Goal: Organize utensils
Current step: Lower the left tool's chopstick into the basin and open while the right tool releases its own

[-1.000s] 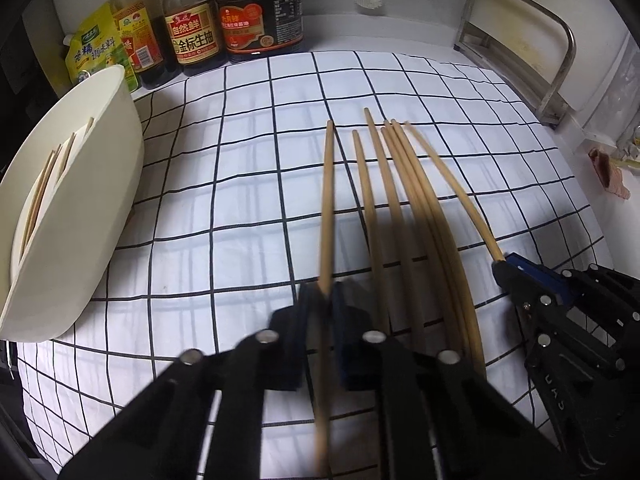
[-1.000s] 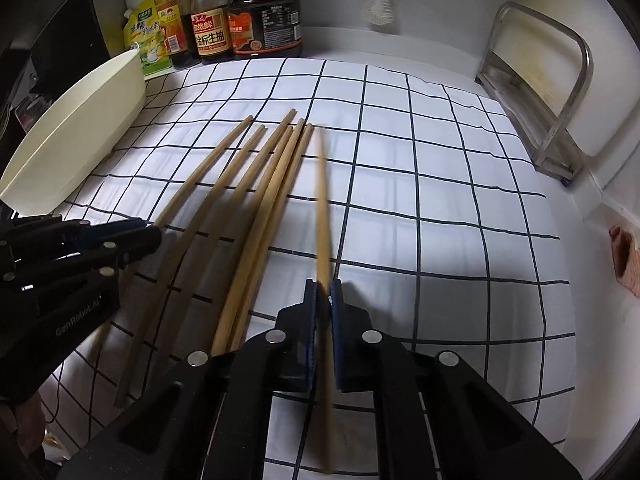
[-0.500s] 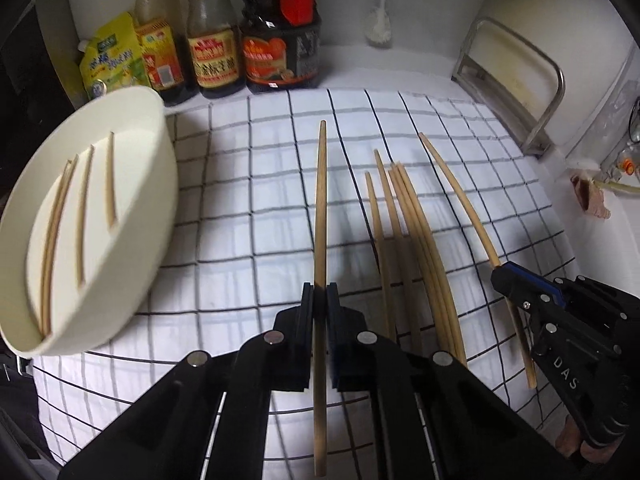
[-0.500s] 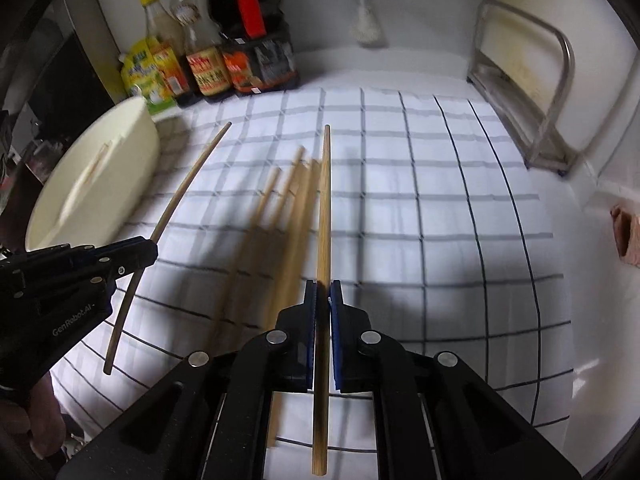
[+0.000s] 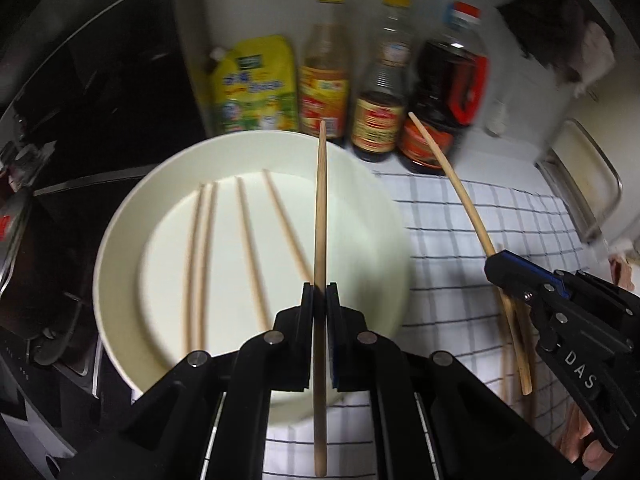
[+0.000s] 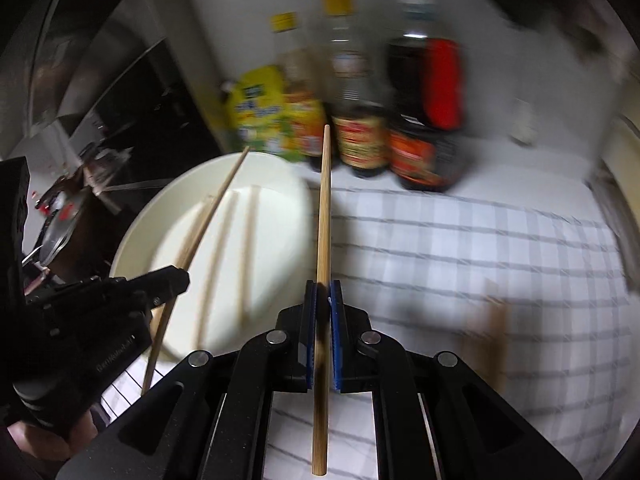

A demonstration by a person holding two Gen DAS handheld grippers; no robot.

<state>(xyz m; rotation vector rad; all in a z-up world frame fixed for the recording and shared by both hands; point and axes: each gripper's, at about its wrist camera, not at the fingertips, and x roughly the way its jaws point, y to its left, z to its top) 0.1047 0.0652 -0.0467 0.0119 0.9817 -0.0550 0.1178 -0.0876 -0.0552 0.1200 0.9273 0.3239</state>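
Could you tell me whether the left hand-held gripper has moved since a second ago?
Yes. The left hand-held gripper has carried its chopstick from the checked cloth over the white bowl.

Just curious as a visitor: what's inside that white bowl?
Four chopsticks lie flat inside the bowl. The near part of its floor is covered by the left hand-held gripper and the chopstick it grips.
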